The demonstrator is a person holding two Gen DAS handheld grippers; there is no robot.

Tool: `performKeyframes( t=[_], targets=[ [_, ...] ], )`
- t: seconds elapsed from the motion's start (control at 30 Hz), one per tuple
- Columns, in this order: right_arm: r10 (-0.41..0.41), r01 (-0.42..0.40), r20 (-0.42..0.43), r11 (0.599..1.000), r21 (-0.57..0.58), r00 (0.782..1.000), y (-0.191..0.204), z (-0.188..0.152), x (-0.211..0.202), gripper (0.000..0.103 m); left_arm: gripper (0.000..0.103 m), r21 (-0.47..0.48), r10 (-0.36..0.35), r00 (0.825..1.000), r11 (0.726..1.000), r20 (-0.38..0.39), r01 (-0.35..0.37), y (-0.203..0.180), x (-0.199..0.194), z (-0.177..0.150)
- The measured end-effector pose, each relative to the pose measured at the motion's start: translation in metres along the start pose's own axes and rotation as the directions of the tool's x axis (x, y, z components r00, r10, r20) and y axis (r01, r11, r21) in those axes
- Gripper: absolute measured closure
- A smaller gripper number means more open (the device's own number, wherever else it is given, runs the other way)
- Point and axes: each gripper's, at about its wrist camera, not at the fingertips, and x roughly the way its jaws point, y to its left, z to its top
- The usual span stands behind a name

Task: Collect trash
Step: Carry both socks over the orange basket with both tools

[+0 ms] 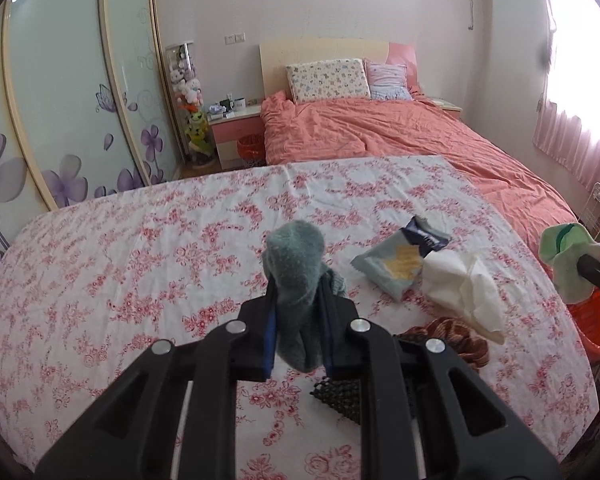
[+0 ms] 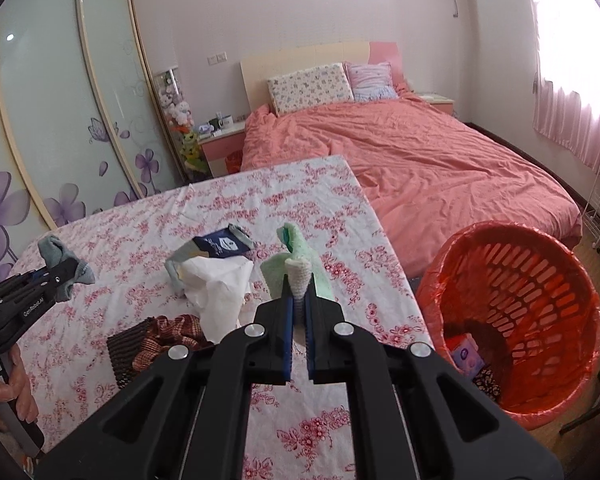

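Surface: a table (image 1: 140, 248) under a white cloth printed with red flowers; its far edge runs in front of the bed.
Room: a bedroom with a bed (image 2: 420, 152) under a salmon-pink cover, two pillows at a pale headboard, a wardrobe (image 1: 60, 92) with frosted doors and purple flowers on the left, and pink curtains at a bright window on the right.
Left gripper (image 1: 298, 320): jaws narrow, pressed on a grey-blue sock (image 1: 296, 272) lifted off the cloth.
Grey-blue sock, axis: long axis runs up and away from the jaws, one end standing above them, the other drooping below.
Right gripper (image 2: 299, 312): jaws nearly together, clamped on a pale green sock (image 2: 300, 268) with a whitish cuff, held clear of the table.
Green sock, axis: roughly upright, the green end pointing up and far, the cuff nipped between the pads.
Still on the table: a snack wrapper (image 1: 400, 256) in dark blue and light teal, with a crumpled white tissue (image 1: 464, 292) touching its right side; nearer, a brown patterned cloth (image 2: 168, 336) lying on a dark mesh pad (image 1: 340, 400).
Bin: an orange slotted basket (image 2: 540, 280) lined with an orange bag stands on the floor just right of the table, a small purple packet at its bottom.
Person: a hand (image 2: 8, 388) grips the left tool's handle at the near left.
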Motion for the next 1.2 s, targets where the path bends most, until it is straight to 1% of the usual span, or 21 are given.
performKeyframes(
  t=[0.17, 0.37, 0.67, 0.97, 1.2],
  targets=[
    [0.008, -0.009, 0.052, 1.0, 0.013, 0.999, -0.005, 0.004, -0.023, 0.098, 0.085, 0.017, -0.027, 0.999, 0.999, 0.028, 0.027, -0.016, -0.02, 0.006],
    [-0.005, 0.002, 0.108, 0.999, 0.033, 0.994, -0.016, 0.006, -0.047, 0.098, 0.085, 0.053, -0.073, 0.995, 0.996, 0.067, 0.069, -0.047, -0.043, 0.012],
    [-0.04, 0.031, 0.152, 0.998, 0.063, 0.988, -0.04, 0.003, -0.069, 0.098, 0.085, 0.113, -0.146, 0.984, 0.984, 0.104, 0.135, -0.103, -0.068, 0.021],
    [-0.09, 0.069, 0.184, 0.991, 0.116, 0.979, -0.078, 0.002, -0.09, 0.098, 0.085, 0.165, -0.259, 0.96, 0.956, 0.103, 0.24, -0.162, -0.079, 0.023],
    [-0.143, 0.114, 0.188, 0.981, 0.157, 0.972, -0.107, -0.001, -0.096, 0.098, 0.085, 0.192, -0.346, 0.935, 0.925, 0.075, 0.327, -0.209, -0.078, 0.022]
  ],
)
